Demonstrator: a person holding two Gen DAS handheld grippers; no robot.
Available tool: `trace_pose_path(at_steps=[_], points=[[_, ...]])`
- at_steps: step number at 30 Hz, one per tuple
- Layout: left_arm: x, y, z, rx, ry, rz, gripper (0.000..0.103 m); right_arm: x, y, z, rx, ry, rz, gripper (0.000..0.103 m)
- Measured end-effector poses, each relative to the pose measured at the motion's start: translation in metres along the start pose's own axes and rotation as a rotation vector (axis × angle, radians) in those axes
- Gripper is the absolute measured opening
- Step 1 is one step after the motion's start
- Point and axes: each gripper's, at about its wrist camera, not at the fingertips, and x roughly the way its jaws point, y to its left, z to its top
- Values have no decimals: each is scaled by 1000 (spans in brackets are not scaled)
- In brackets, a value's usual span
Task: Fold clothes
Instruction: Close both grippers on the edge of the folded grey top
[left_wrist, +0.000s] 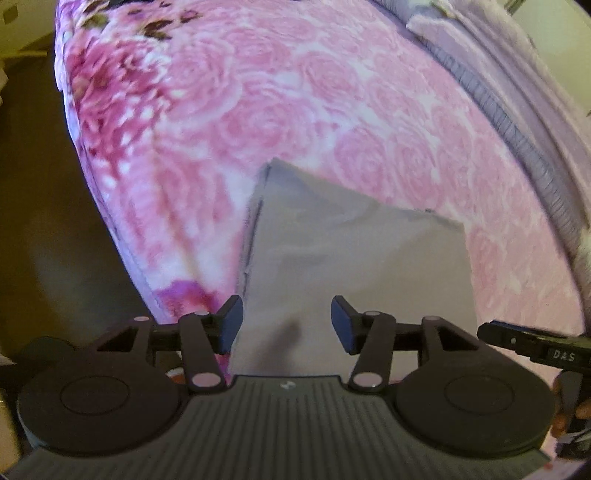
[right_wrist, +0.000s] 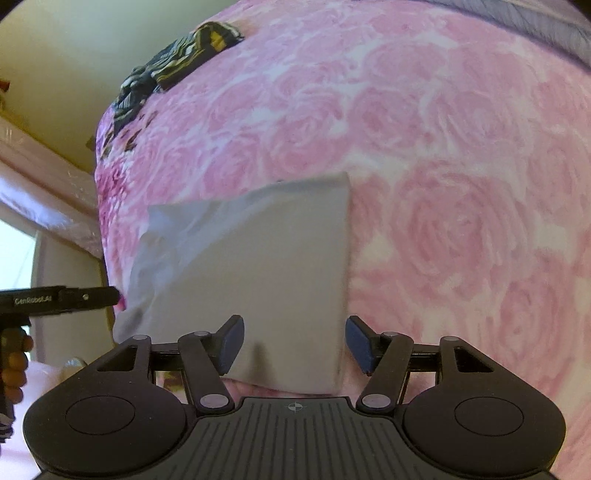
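Observation:
A grey garment (left_wrist: 351, 258) lies folded into a rough rectangle on a pink rose-print bedspread (left_wrist: 295, 92). My left gripper (left_wrist: 286, 321) hovers open over its near left part, nothing between the fingers. In the right wrist view the same grey garment (right_wrist: 251, 266) shows a rumpled left side and a straight right edge. My right gripper (right_wrist: 293, 341) is open above its near right corner. Each gripper shows at the edge of the other's view: the right one (left_wrist: 535, 347) and the left one (right_wrist: 59, 299), both held by hands.
A dark patterned cloth (right_wrist: 173, 62) lies at the far left edge of the bed. A lilac ribbed blanket (left_wrist: 517, 110) runs along the far right side. The bed's edge drops to a dark floor (left_wrist: 37, 221) on the left. A pale wall (right_wrist: 55, 55) stands beyond.

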Motion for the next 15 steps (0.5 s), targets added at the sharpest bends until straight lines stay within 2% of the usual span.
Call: trace_pose_path(at_steps=[7, 10, 15], points=[[23, 33, 10, -51, -13, -83, 47, 7, -33, 7, 118, -58, 72, 58], [38, 43, 16, -78, -2, -137, 42, 17, -47, 11, 161, -68, 109, 58], [53, 52, 30, -99, -10, -226, 42, 35, -66, 23, 215, -101, 174, 57]])
